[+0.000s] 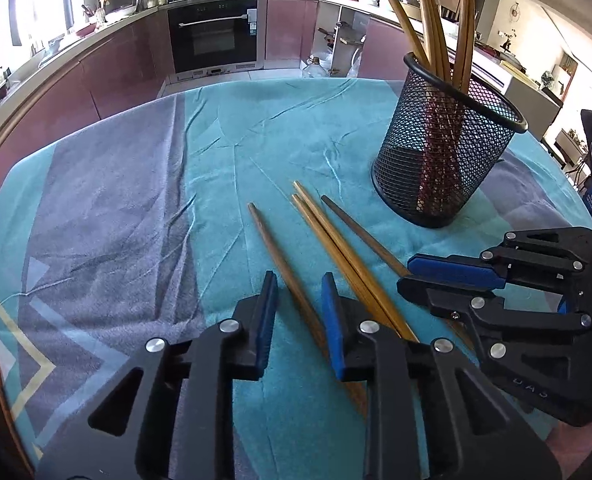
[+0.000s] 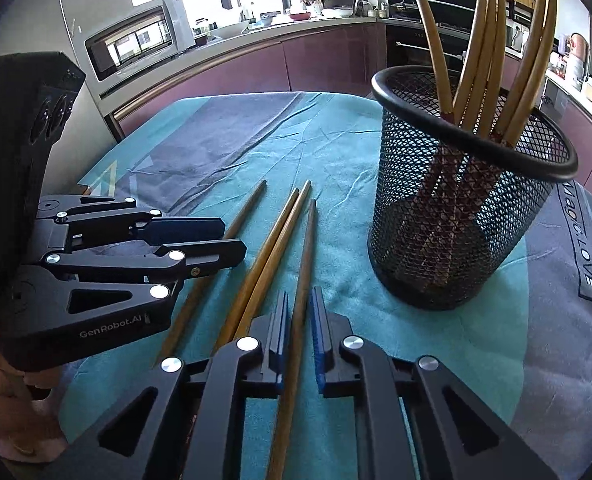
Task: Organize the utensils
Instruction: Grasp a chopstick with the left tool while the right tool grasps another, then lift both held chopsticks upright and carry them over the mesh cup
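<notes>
Teal and grey cloth [image 1: 224,132] covers the table, and on it stands my landmark, the black mesh cup [image 1: 447,152], upright, with several bamboo chopsticks [image 1: 435,20] leaning out of its top; everything else I place against that cup.

Four loose chopsticks lie flat on the cloth on the near side of the cup, their tips pointing roughly toward it but well short of its base; the one nearest the cup is the dark chopstick [image 2: 303,280]; next to it, farther from the cup, lies a pair of lighter chopsticks [image 2: 272,248], touching along their length; farthest from the cup lies the single brown chopstick [image 1: 280,264], apart from the pair.

My right gripper [image 2: 297,312] sits low over the cloth, on the near side of the cup; its blue pads stand either side of the dark chopstick with only a narrow gap, drawn in nearly shut around it; whether the pads actually press the wood I cannot tell from the right wrist view.

My left gripper [image 1: 299,312] sits farther from the cup than the right one; its jaws are only slightly apart, straddling the single brown chopstick, which runs between the pads; daylight shows on both sides of the stick, so it is not clamped; the pair lies just outside the pad [image 1: 331,320] on the cup side.
</notes>
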A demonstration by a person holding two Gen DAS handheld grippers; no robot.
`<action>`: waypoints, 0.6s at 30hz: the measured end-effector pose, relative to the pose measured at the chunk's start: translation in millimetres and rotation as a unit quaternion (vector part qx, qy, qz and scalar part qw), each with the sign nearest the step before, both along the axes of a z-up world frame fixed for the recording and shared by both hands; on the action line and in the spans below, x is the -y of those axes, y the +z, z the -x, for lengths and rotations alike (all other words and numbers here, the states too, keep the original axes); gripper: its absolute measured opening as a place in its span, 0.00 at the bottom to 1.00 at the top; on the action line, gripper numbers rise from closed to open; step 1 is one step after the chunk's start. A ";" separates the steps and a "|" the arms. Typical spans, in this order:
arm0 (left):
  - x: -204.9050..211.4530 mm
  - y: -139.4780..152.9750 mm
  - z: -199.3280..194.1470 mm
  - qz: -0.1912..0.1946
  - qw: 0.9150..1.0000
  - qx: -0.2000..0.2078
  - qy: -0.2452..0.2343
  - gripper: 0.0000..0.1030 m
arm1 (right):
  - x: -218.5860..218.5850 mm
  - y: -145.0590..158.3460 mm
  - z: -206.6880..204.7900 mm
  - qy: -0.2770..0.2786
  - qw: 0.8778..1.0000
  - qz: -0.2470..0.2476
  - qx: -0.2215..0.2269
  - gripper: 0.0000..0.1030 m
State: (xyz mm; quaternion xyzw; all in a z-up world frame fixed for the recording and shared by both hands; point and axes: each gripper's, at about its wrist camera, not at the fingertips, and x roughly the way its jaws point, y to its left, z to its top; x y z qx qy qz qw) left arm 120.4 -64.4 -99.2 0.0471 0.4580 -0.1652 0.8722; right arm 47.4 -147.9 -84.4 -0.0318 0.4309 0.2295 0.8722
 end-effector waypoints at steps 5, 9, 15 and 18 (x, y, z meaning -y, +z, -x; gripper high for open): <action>-2.5 0.1 3.8 0.011 1.000 -0.001 0.010 0.12 | 8.3 -0.3 -0.6 -0.005 1.000 -0.026 -0.010 0.06; -3.5 1.6 12.0 0.017 1.000 -0.001 0.008 0.09 | 15.1 5.4 4.2 -0.002 0.999 -0.047 -0.009 0.05; -6.6 3.4 22.7 0.016 1.000 0.000 0.005 0.08 | 22.5 15.3 12.8 0.007 0.998 -0.069 -0.001 0.05; -8.7 5.9 25.4 0.015 1.000 0.003 0.007 0.08 | 25.7 19.2 17.2 0.011 0.996 -0.084 0.003 0.05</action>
